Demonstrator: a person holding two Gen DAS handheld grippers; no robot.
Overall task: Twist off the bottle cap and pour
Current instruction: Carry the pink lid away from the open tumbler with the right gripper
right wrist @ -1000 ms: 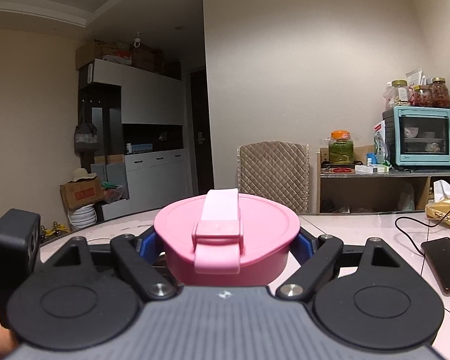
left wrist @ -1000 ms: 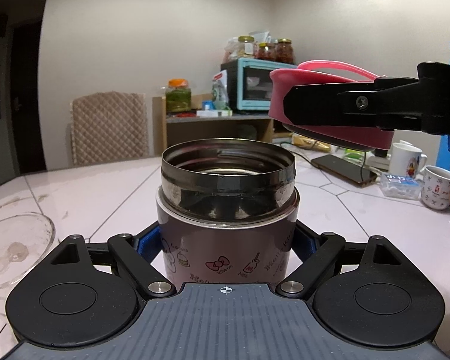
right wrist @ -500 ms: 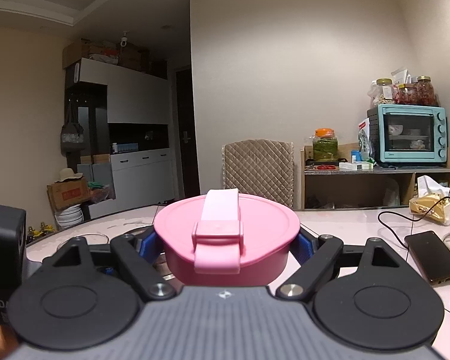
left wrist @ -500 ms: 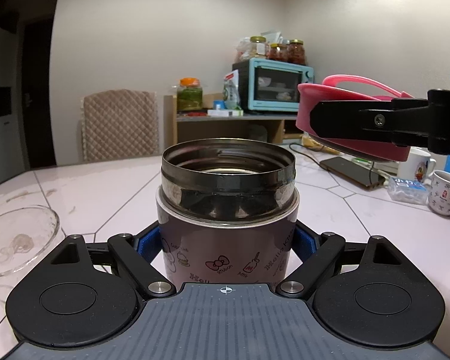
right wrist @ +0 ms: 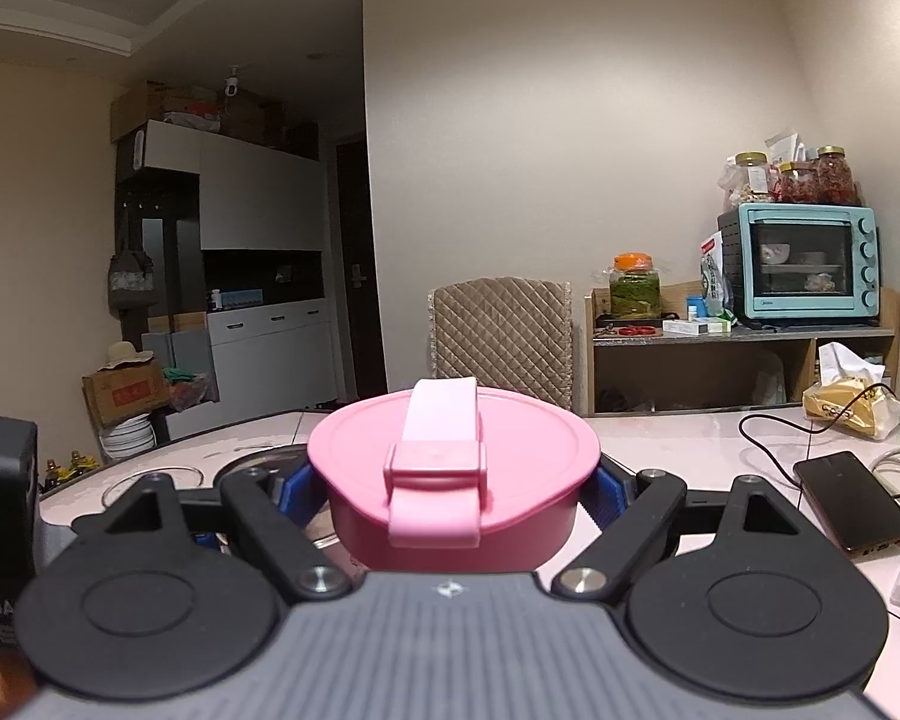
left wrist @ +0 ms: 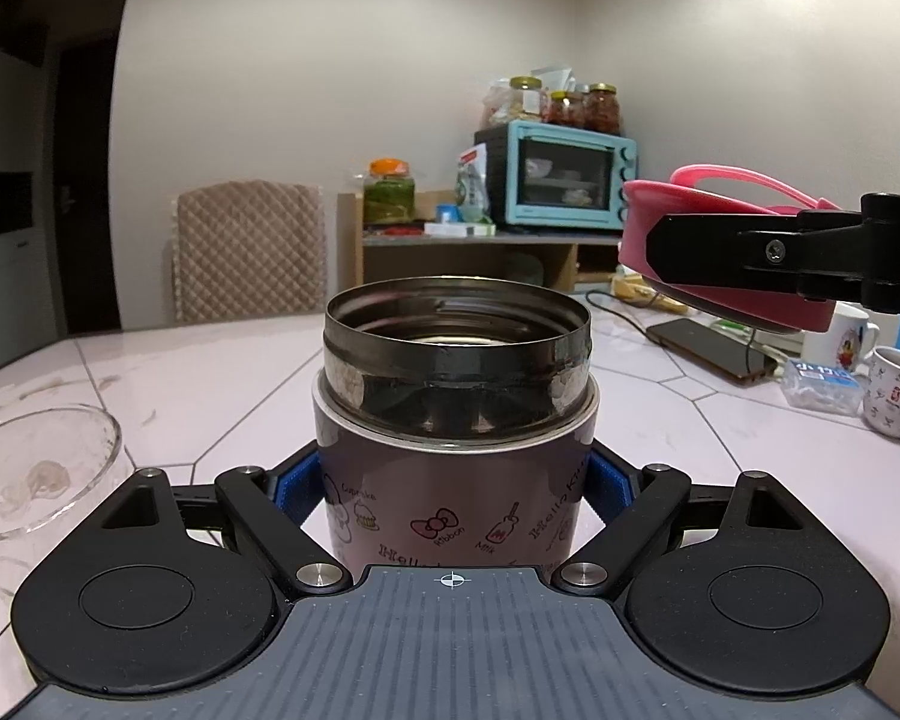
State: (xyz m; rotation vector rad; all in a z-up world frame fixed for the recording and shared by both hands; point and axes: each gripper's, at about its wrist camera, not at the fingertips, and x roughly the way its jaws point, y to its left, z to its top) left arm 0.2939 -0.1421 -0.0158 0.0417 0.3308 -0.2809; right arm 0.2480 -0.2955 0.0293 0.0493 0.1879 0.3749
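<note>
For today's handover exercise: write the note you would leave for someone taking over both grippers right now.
Left gripper: shut on the flask, upright, mouth open.
Right gripper: shut on the pink lid, held in the air to the right of the flask, clear of it.
Glass bowl: on the table, left of the flask.
Done: lid unscrewed and off.
Left: pour from the flask, probably into the bowl. Contents cannot be seen.

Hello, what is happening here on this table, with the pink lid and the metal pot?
A person works with two hand-held grippers. The left gripper is shut on the food jar, which is upright and open. The right gripper is shut on the pink lid, already off and held in the air beside the jar. Nothing is poured yet; a glass bowl waits at the left.
</note>
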